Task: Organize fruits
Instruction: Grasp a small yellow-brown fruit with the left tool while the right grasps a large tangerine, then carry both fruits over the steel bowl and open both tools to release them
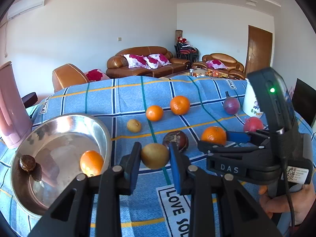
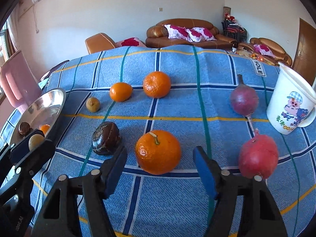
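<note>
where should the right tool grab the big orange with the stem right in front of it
Across its round middle, coming down and forward from the near side. The big orange sits upright on the blanket, stem up, between the open fingers of the right tool. The dark fruit and the red fruit both stand apart from it, so each side looks clear for a pad.

Left gripper (image 1: 155,156): black linkage arms, blue pads, silver pivot screws. Right gripper (image 2: 160,158): same build; black body marked "DAS", QR label, green indicator light, black cable along the handle.
</note>
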Demonstrator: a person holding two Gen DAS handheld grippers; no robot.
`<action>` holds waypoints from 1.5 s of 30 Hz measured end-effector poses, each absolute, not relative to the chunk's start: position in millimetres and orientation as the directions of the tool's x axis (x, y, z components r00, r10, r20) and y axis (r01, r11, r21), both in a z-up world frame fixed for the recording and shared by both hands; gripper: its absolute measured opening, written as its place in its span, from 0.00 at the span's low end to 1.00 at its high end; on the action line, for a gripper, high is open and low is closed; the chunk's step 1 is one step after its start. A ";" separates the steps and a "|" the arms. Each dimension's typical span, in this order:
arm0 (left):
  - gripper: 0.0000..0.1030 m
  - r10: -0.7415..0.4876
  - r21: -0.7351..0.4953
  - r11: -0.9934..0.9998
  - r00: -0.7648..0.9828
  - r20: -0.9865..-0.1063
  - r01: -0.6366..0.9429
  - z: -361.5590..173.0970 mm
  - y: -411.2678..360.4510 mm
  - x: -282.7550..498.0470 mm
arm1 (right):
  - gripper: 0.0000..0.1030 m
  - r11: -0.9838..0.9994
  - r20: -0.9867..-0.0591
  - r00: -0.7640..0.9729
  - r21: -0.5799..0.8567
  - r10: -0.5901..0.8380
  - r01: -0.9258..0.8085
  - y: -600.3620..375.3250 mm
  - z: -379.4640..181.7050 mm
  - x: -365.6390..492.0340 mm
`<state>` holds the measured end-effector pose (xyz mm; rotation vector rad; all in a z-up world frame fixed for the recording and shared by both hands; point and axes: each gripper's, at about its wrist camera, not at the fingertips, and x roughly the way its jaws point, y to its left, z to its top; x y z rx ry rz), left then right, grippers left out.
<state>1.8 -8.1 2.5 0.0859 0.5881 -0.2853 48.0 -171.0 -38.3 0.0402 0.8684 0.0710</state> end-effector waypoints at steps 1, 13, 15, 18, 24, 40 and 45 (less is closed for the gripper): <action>0.30 -0.239 0.002 0.957 0.794 -0.559 0.289 2.2 -8.8 2.6 | 0.56 0.997 -0.776 0.626 0.062 0.078 -0.048 -170.0 -41.4 50.7; 0.30 -0.167 0.055 0.972 0.841 -0.515 0.226 -0.1 -3.2 -5.3 | 0.46 0.999 -0.627 0.778 -0.044 -0.048 0.027 -158.4 -16.5 14.8; 0.30 -0.159 0.064 0.973 0.847 -0.507 0.221 0.1 -2.5 -6.2 | 0.46 1.000 -0.576 0.817 -0.006 -0.027 0.029 -158.4 -9.4 3.7; 0.30 -0.147 0.078 0.974 0.859 -0.490 0.211 1.3 -1.5 -9.1 | 0.46 0.999 -0.515 0.856 0.008 -0.035 0.046 -156.1 -1.4 -11.0; 0.30 -0.127 0.086 0.978 0.868 -0.480 0.191 3.2 5.6 -10.9 | 0.47 0.998 -0.474 0.879 -0.008 -0.053 0.056 -145.2 6.4 -22.4; 0.30 -0.081 0.063 0.990 0.866 -0.493 0.128 2.4 48.2 -12.5 | 0.47 1.000 -0.458 0.889 -0.023 -0.004 -0.007 -93.6 5.8 -36.8; 0.30 -0.062 0.053 0.993 0.867 -0.495 0.101 2.7 67.3 -10.9 | 0.47 0.999 -0.462 0.886 -0.013 0.024 -0.034 -74.8 5.5 -35.3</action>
